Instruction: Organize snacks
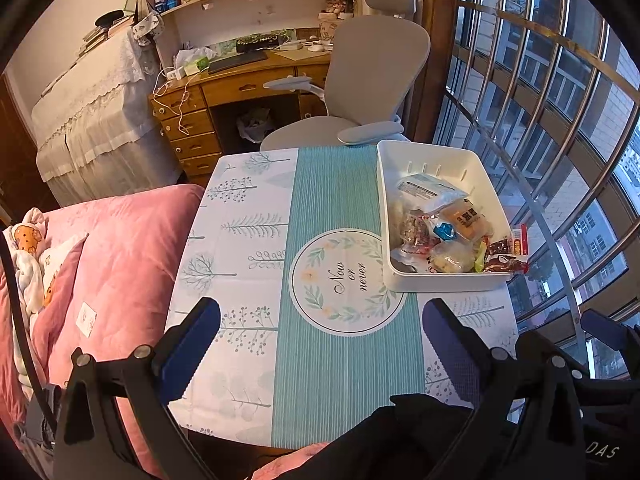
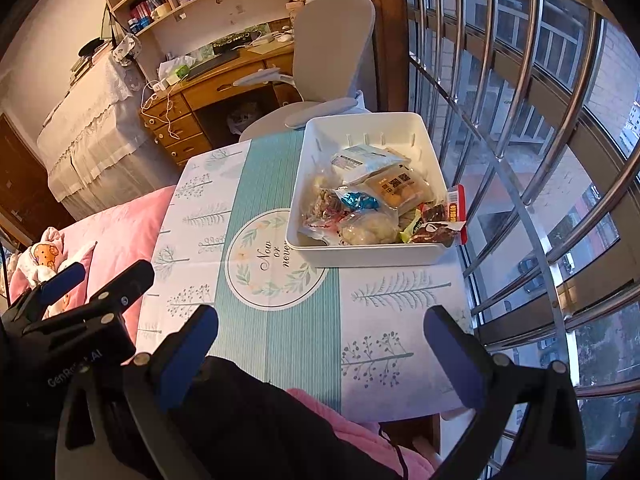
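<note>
While both grippers hang over the near edge of the table (image 1: 256,240), I see the white bin (image 2: 360,254) of snacks (image 2: 368,204) ahead and to the right on the tablecloth. My right gripper (image 2: 320,354) gapes fully wide, empty, the bin well beyond its fingertips. My left gripper (image 1: 320,354) is spread wide too, holding nothing. One red packet (image 1: 506,258) spills over the bin's right rim.

The cloth (image 1: 256,240) is white with grey-green trees, a teal striped band down the middle and a white leaf-wreathed circle. The bin (image 2: 376,254) is white. The snacks (image 2: 372,208) show clear, tan, blue and red-brown wrappers. The quilt (image 1: 128,248) is pink. Gripper pads (image 2: 188,360) are blue.
</note>
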